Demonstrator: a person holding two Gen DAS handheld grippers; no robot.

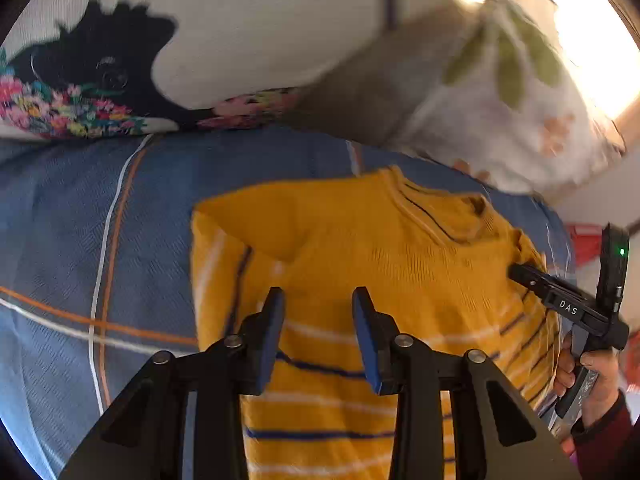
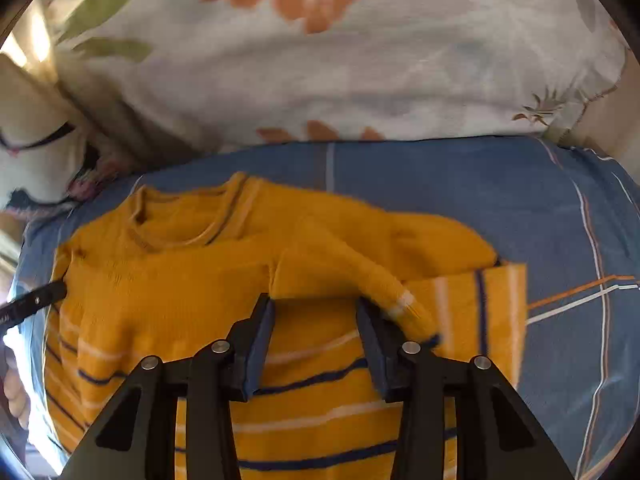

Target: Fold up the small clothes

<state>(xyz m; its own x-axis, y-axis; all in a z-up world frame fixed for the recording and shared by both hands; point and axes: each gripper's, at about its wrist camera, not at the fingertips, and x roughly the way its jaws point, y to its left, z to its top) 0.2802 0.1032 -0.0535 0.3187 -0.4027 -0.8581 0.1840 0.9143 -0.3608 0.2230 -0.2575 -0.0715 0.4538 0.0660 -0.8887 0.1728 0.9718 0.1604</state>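
A small yellow knit sweater (image 1: 380,264) with white and blue stripes lies on a blue plaid bedsheet (image 1: 80,240). My left gripper (image 1: 318,300) is open and empty, hovering over the sweater's lower body. My right gripper (image 2: 314,306) is open too, just above the sweater (image 2: 180,280); a sleeve (image 2: 360,276) is folded across the chest and its cuff lies against the right finger. In the left wrist view the right gripper (image 1: 516,270) reaches in at the sweater's right shoulder. The left gripper's tip (image 2: 52,292) shows at the left edge of the right wrist view.
A floral white pillow (image 2: 340,60) lies just beyond the sweater's collar. A white cushion with a black print and flower border (image 1: 100,80) sits at the far left. The sheet (image 2: 560,240) stretches out to the sweater's sides.
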